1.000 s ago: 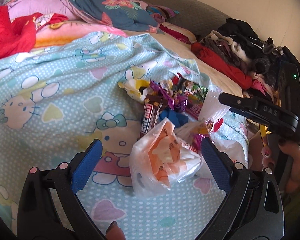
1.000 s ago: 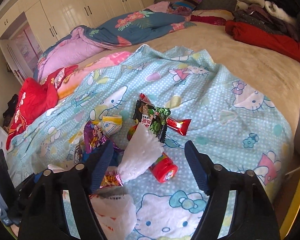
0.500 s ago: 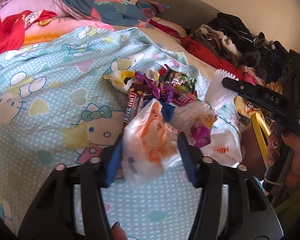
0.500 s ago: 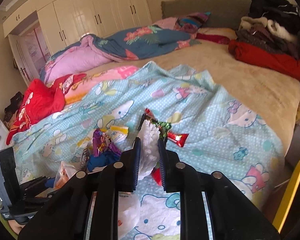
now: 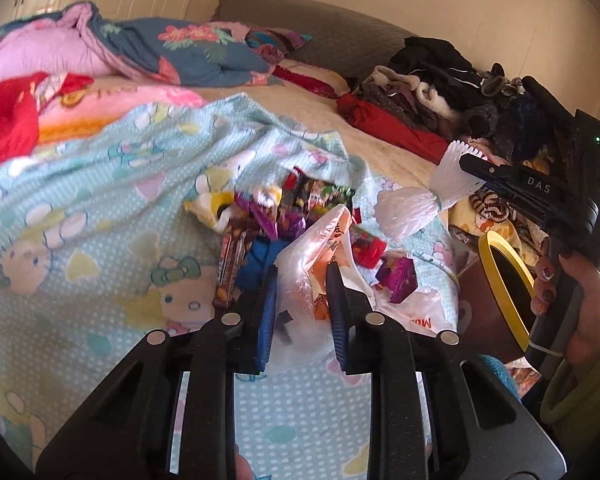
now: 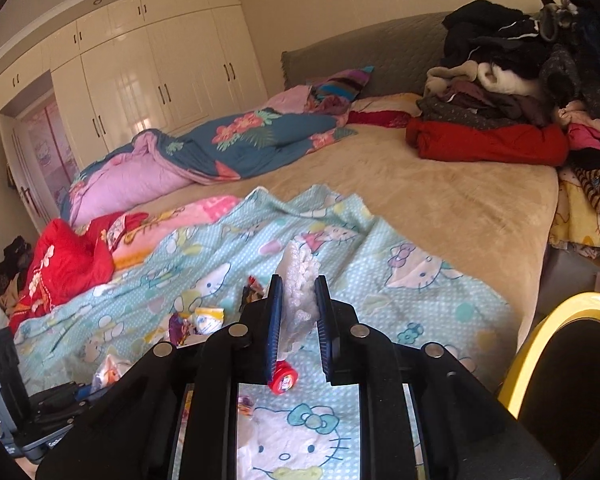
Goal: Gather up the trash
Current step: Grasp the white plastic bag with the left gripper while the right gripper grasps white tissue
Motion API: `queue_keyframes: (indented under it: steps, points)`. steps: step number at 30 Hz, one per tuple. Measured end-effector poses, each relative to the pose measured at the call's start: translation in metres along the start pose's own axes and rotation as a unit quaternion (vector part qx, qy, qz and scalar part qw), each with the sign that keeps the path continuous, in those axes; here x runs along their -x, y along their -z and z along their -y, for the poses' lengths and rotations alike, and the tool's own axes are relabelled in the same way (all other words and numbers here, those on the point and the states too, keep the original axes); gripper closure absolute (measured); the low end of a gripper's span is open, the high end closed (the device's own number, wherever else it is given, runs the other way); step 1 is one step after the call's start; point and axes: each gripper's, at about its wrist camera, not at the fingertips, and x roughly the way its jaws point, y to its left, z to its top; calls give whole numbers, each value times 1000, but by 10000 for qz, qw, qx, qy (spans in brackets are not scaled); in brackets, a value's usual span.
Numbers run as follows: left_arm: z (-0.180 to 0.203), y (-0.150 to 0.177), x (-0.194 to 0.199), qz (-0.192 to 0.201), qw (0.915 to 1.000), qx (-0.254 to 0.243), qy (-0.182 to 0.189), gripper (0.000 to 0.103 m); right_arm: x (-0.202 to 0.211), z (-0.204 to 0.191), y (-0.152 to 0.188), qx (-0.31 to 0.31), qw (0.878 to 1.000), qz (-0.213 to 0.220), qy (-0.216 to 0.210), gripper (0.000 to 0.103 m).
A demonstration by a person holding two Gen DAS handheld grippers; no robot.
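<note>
My left claw (image 5: 301, 300) is closing on the thin plastic bag (image 5: 312, 276), white with orange print. Both blue pads press into its bunched upper part, and the rest of the bag sags below and to the right of the fingers onto the pale blue cartoon-cat blanket (image 5: 80, 220).

Just beyond the left fingertips lies the heap of snack wrappers (image 5: 284, 208): purple foil, a long brown bar wrapper, a yellow-and-white packet, a dark green printed pack. A small purple carton (image 5: 398, 280) sits just right of the bag, partly on its loose plastic.

My right claw (image 6: 297, 312) is pinched on the white foam net sleeve (image 6: 298, 280). The pads squeeze its middle, and its frilled top sticks up past the fingertips. From the left camera the same sleeve hangs from the right claw's black tip, off to my left claw's upper right, clear of the blanket, with a band gathering it into a waist. My hand (image 5: 576, 296) grips that tool's handle at the far right.

Under the right claw, a small red round cap (image 6: 283, 380) lies on the blanket, close to the left finger. More wrappers lie ahead and to the left of it.

A yellow-rimmed bin (image 6: 556, 328) stands to the right of the right claw, off the bed edge. A pile of clothes (image 6: 500, 92) is far ahead on the right.
</note>
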Motion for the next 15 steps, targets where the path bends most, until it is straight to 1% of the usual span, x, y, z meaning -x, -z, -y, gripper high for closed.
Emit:
queue_keyframes:
  steps: [4,8,12,15]
  points:
    - [12,-13,13,284,9992,-252,-131,86,10,7,-6,-90,9999,125,16,87]
    - [21,-24,21,378,9986,-351,-106,86,20,16,-9,-221,9995,245,17,87]
    - [26,-26,16,195,9988,-395,-226,86,31,21,-9,-438,9984,305,-171,87]
    - [28,-22,6,-22,9988,-390,-308,86,41,17,-6,-432,9979,372,-310,87]
